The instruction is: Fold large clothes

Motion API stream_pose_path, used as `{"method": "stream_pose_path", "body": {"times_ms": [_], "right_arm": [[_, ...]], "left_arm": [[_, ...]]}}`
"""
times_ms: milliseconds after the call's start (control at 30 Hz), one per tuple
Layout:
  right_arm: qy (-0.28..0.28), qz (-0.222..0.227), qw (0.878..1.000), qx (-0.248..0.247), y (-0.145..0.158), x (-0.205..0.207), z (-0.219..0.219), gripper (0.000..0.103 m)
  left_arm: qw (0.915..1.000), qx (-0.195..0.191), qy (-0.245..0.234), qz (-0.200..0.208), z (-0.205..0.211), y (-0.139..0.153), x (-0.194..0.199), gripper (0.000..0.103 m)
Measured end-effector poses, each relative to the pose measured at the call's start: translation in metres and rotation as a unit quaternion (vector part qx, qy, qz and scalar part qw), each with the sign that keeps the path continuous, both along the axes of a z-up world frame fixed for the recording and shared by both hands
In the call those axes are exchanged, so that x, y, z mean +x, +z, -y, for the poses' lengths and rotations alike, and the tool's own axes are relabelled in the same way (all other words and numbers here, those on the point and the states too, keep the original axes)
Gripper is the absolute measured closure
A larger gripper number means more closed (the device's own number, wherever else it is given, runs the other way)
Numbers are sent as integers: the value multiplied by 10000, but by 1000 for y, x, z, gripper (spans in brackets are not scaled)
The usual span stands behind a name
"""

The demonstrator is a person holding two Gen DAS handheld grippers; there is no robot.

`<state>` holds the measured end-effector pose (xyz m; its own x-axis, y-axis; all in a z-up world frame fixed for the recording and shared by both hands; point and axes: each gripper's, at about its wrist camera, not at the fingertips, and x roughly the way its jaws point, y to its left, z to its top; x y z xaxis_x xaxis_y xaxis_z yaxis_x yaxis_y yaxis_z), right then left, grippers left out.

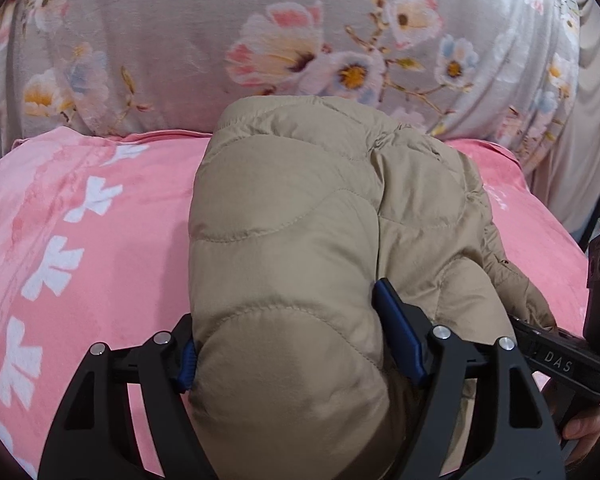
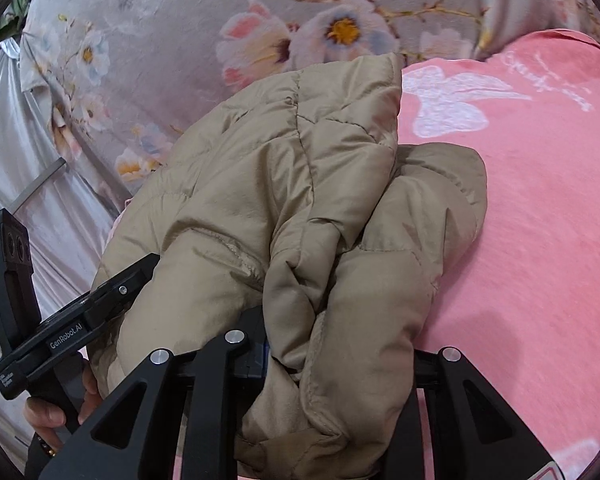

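Jacket (image 1: 296,248): left gripper (image 1: 300,356) clamped wide on its padded fold, right gripper (image 2: 340,364) narrow on bunched cloth. Keep both grips level; lower it squarely mid-bed (image 1: 100,280).

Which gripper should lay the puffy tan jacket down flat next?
Probably the left gripper: it clamps a broad, smooth quilted part of the jacket. The right gripper pinches only a bunched fold.

The tan jacket (image 2: 300,208) buries the right claw's (image 2: 336,364) fingertips at lower centre; the jacket's bottom runs off the frame's lower edge.
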<state>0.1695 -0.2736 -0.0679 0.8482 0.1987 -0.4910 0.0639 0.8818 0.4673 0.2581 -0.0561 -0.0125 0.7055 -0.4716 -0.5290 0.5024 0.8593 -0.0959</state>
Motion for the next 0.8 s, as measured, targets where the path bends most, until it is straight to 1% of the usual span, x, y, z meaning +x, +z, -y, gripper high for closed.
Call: {"method": "stream_pose_path", "body": {"times_ms": [133, 300, 500, 600, 633, 667, 700, 733, 767, 800], "right_arm": [[117, -25, 9998, -138, 1, 33, -10, 78], [191, -40, 9991, -378, 1, 64, -22, 78], [237, -84, 9977, -636, 0, 86, -31, 77], [253, -139, 9969, -734, -4, 94, -30, 75], [255, -156, 9965, -779, -4, 95, -30, 71], [246, -174, 9962, -818, -5, 96, -29, 65], [223, -194, 9961, -829, -5, 95, -29, 63], [147, -250, 9961, -831, -6, 93, -26, 57], [81, -309, 9962, -809, -7, 89, -24, 50], [23, -361, 9964, -763, -7, 84, -20, 47]], "left_arm": [[9998, -137, 102, -45, -17, -10, 28, 30], [9997, -178, 156, 5, -27, -19, 52, 30], [9994, -234, 244, 17, -32, -28, 71, 30], [9988, -397, 297, -20, -37, -35, 78, 27], [9983, -477, 321, -50, -40, -38, 79, 26], [9980, -536, 336, -64, -42, -39, 80, 25], [9975, -584, 383, -67, -45, -40, 79, 20], [9973, -532, 504, -44, -47, -40, 76, 11], [9970, -404, 654, 14, -49, -39, 71, 9], [9972, -315, 675, 65, -51, -36, 66, 8]]}}
